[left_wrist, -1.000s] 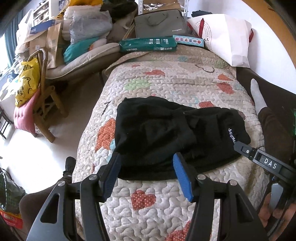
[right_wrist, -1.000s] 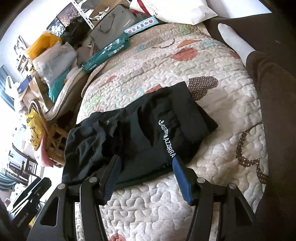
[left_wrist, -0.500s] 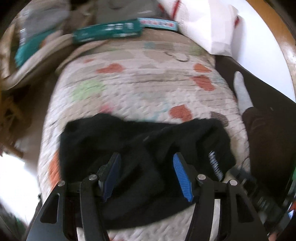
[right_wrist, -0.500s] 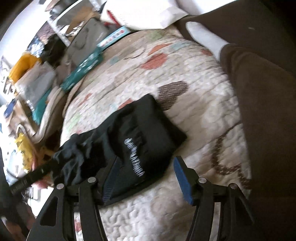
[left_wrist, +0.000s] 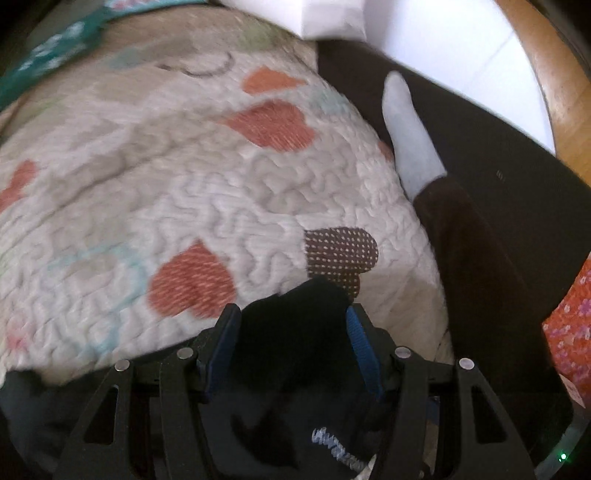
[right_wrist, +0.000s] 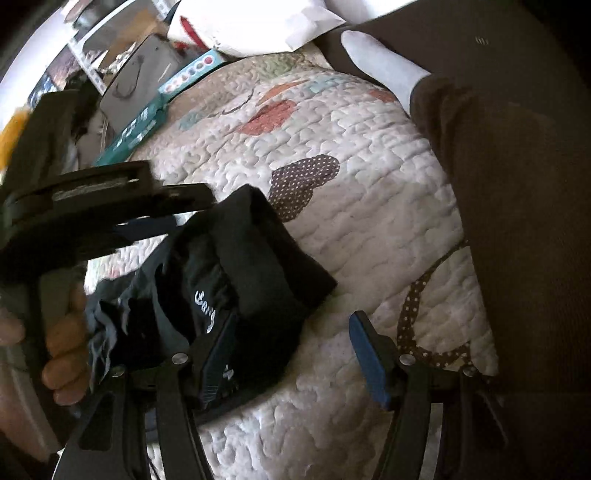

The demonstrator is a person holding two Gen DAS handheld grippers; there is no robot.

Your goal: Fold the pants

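The black pants [right_wrist: 236,295] with white lettering lie bunched on the quilted bedspread [right_wrist: 369,221]. In the left wrist view my left gripper [left_wrist: 293,332] is open, its blue pads on either side of a raised corner of the pants [left_wrist: 295,332], low over the fabric. In the right wrist view my right gripper [right_wrist: 291,347] is open at the near right corner of the pants, left pad over the cloth, right pad over the quilt. The left gripper [right_wrist: 110,206] shows there above the pants' far corner.
A person's leg in brown trousers [right_wrist: 517,221] with a white sock [right_wrist: 380,62] lies along the bed's right side. A teal box [right_wrist: 136,129], a grey bag [right_wrist: 144,77] and a white pillow [right_wrist: 251,26] stand at the bed's far end.
My left gripper has moved forward and right and dropped low onto the pants' far right corner. My right gripper has moved closer to the near right corner. The pants look more bunched.
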